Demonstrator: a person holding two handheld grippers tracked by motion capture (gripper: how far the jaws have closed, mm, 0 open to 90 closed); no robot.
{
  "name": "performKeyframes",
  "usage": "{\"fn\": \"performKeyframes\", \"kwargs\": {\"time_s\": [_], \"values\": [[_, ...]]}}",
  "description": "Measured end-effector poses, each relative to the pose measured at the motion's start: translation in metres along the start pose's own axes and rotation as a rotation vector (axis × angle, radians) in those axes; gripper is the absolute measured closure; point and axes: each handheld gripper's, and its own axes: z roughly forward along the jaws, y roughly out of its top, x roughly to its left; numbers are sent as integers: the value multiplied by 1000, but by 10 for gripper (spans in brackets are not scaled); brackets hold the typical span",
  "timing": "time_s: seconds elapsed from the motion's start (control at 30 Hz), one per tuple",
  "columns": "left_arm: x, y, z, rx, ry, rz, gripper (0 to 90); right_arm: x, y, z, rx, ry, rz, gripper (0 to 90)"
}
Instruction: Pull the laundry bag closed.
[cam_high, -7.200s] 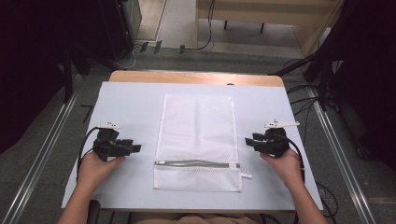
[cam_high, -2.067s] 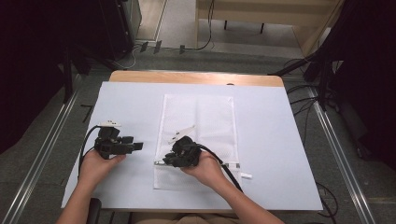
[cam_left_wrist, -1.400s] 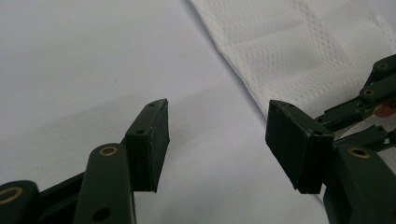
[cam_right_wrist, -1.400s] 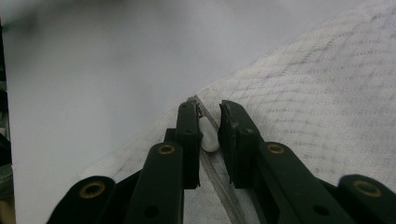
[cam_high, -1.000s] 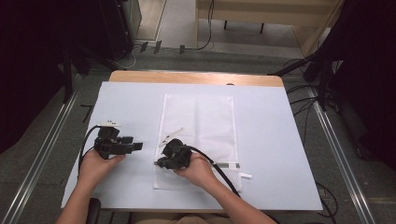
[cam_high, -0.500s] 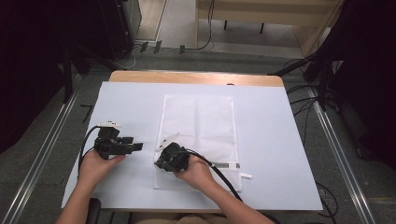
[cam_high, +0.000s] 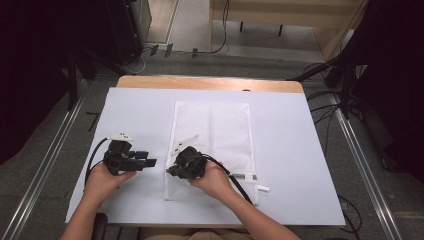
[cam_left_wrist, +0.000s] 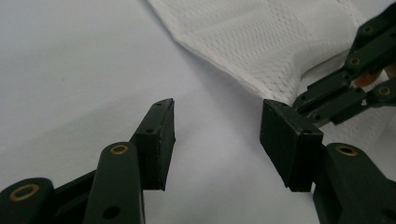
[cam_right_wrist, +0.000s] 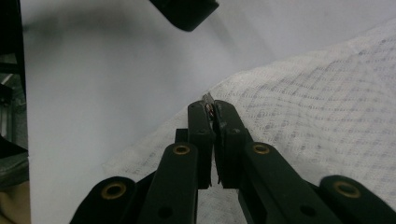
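Right gripper view: right gripper jaws clamped on zipper pull of mesh bag; left gripper jaws apart.

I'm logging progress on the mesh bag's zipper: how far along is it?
Done: the zipper pull has reached the mesh bag's left edge, with the zipper track lying behind it. In hand: the right hand-held gripper is shut on a small metal tab there. Left: the left hand-held gripper is open on the table beside it, holding nothing. Whether the zipper is now open or closed isn't clear.
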Motion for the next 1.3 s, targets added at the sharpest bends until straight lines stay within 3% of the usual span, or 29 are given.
{"fn": "performKeyframes", "kwargs": {"time_s": [0.3, 0.43, 0.6, 0.77, 1.07, 1.3], "values": [[-11, -5, 6, 33, -65, 48, 450, -1, 3, -2, 4, 8, 4, 881], [-14, -7, 11, 72, -90, 52, 448, 0, 4, -4, -8, 20, 19, 881], [-19, -6, 16, 80, -134, 71, 453, -2, 7, -8, -8, 19, 17, 881], [-23, -6, 24, 127, -142, 104, 460, -3, 10, -12, -11, 20, 14, 881], [-26, -2, 31, 137, -160, 97, 484, -1, 12, -14, -22, 23, 7, 881], [-24, 1, 35, 138, -179, 69, 545, 0, 13, -16, -32, 36, 8, 881]]}}
